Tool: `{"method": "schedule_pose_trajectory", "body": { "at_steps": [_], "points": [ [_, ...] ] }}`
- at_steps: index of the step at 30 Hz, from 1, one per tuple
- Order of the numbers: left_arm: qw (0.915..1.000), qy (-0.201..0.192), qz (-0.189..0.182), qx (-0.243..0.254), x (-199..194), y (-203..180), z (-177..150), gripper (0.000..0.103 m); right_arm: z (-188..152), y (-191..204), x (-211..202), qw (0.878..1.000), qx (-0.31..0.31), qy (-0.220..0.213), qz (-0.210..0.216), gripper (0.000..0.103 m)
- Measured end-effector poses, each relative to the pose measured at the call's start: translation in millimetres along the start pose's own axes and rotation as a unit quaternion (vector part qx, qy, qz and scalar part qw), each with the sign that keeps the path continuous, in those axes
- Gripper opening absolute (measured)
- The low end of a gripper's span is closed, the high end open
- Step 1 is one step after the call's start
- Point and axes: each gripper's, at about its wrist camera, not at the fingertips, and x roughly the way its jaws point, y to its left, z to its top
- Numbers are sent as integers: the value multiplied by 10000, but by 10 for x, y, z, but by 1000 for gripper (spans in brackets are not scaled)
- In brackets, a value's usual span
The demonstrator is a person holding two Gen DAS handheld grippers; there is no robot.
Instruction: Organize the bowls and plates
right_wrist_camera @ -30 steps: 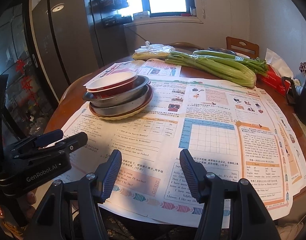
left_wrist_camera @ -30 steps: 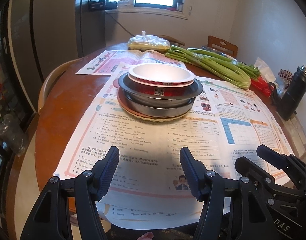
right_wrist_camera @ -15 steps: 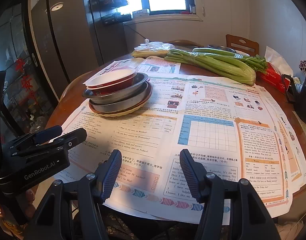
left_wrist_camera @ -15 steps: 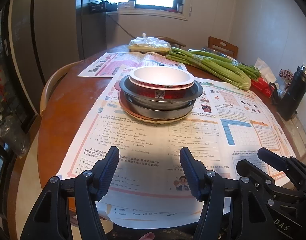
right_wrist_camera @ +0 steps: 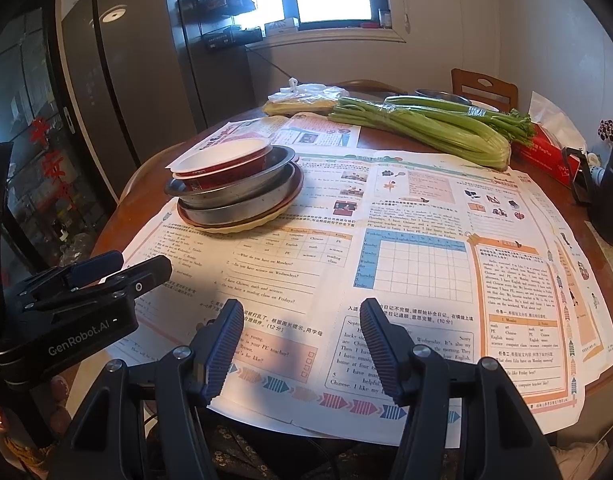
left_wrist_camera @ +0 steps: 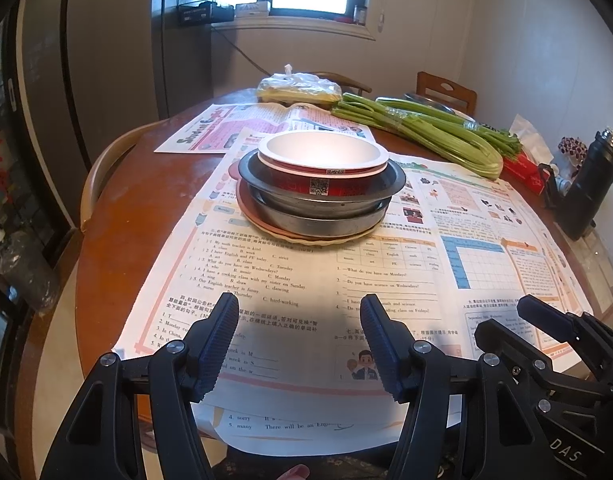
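Note:
A stack stands on the newspaper-covered round table (left_wrist_camera: pixel 118 216), ahead of both grippers. On top is a red-and-white bowl (left_wrist_camera: pixel 322 152) (right_wrist_camera: pixel 222 156), nested in two metal dishes (left_wrist_camera: pixel 318 216) (right_wrist_camera: pixel 242 196). Under them lie a brown plate and a cream fluted plate (left_wrist_camera: pixel 334 241). My left gripper (left_wrist_camera: pixel 299 312) hangs over the paper near the table's front edge, open and empty, well short of the stack. My right gripper (right_wrist_camera: pixel 301 314) is beside it to the right, also open with nothing between its fingers. The left gripper's body (right_wrist_camera: pixel 86 280) shows at the left of the right wrist view.
Celery bunches (left_wrist_camera: pixel 418 136) lie across the far right of the table, with a plastic bag (left_wrist_camera: pixel 298 88) behind the stack. A black flask (left_wrist_camera: pixel 590 188) and a red tissue box (right_wrist_camera: pixel 546 152) stand at the right edge. Chairs and a dark fridge (right_wrist_camera: pixel 126 80) surround the table.

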Motion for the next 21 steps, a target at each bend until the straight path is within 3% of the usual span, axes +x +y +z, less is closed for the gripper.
{"method": "schedule_pose_trajectory", "body": {
  "at_steps": [18,21],
  "points": [
    [9997,50,224,119,72,-32,1,65,-3,-28,27,9999,67,45,78,60],
    [9999,71,97,75,88,-8,87,65,8,-71,52,9999,73,58,137,60]
  ]
}}
